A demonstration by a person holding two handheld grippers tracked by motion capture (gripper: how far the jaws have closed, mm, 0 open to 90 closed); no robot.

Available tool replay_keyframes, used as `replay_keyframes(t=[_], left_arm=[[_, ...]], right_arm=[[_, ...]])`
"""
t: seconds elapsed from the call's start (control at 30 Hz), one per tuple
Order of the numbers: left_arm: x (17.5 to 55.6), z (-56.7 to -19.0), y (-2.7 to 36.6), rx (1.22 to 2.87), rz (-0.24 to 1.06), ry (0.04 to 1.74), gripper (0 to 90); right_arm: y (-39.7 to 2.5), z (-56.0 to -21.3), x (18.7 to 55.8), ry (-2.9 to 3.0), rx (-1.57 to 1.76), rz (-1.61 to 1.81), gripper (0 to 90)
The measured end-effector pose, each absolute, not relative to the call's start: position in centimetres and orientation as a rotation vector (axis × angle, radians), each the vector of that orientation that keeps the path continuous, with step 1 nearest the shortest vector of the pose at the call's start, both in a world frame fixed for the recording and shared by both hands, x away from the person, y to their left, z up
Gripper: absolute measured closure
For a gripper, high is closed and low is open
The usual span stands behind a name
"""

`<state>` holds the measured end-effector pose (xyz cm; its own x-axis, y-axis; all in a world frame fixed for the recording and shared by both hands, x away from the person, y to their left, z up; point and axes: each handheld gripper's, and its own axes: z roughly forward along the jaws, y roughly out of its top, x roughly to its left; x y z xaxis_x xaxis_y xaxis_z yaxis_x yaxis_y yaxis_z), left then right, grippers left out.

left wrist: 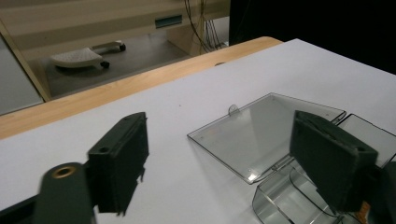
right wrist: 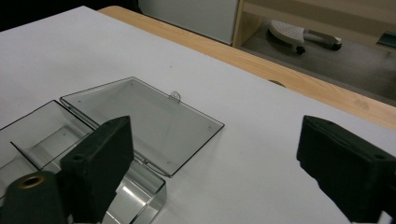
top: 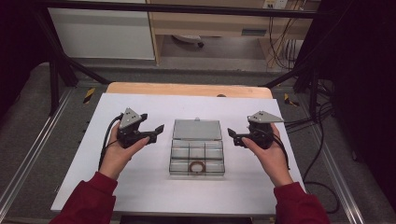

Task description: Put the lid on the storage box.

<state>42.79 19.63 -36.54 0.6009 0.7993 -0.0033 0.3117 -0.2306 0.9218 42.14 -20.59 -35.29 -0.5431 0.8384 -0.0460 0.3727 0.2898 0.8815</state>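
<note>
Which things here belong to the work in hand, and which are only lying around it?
Belong to the work:
- clear compartment box, lid open flat
- brown ring in a near compartment
- left gripper, open
- right gripper, open

Only lying about:
- white table sheet
- wooden table edge
- cables at the back
- white cabinet

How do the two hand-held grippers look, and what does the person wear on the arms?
Both the left gripper and the right gripper are black, each with two blocky, flat-faced jaws. A grey three-cornered plate sits on top of each. A black cable trails from each gripper. The person wears dark red long sleeves that reach the wrists.
</note>
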Motion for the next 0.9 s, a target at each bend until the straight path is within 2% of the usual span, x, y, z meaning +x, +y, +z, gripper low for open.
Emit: replay_keyframes(t=[0.13,0.17,0.27,0.33,0.4,0.53,0.63,0.7,0.9], left_arm=[[43.6,-37.3,19.3,1.817,0.600,0.952,19.3],[43.8,-37.4,19.2,1.827,0.610,0.960,21.8],[44.2,-38.0,18.8,1.855,0.660,0.990,34.7],[44.6,-38.6,18.6,1.884,0.653,0.993,41.9],[45.0,-39.1,18.3,1.912,0.653,0.967,54.5],[45.7,-40.1,18.0,1.959,0.627,0.962,69.4],[46.1,-40.9,18.1,1.965,0.590,0.970,79.5],[46.4,-41.5,18.2,1.970,0.556,0.985,84.6],[46.8,-43.2,18.2,2.022,0.488,1.016,90.0]], right_arm=[[-20.5,-35.8,43.1,2.092,1.075,1.169,30.0],[-20.5,-36.0,43.4,2.099,1.068,1.157,34.7],[-20.4,-36.8,44.3,2.145,1.050,1.114,48.6],[-20.4,-37.4,44.9,2.163,1.052,1.102,57.8],[-20.2,-38.0,45.4,2.175,1.044,1.077,66.0],[-20.1,-38.9,46.4,2.208,1.035,1.083,83.2],[-20.1,-39.8,47.1,2.230,1.041,1.087,89.3],[-20.1,-40.3,47.6,2.244,1.050,1.085,90.0],[-20.1,-41.4,48.5,2.279,1.094,1.088,90.0]])
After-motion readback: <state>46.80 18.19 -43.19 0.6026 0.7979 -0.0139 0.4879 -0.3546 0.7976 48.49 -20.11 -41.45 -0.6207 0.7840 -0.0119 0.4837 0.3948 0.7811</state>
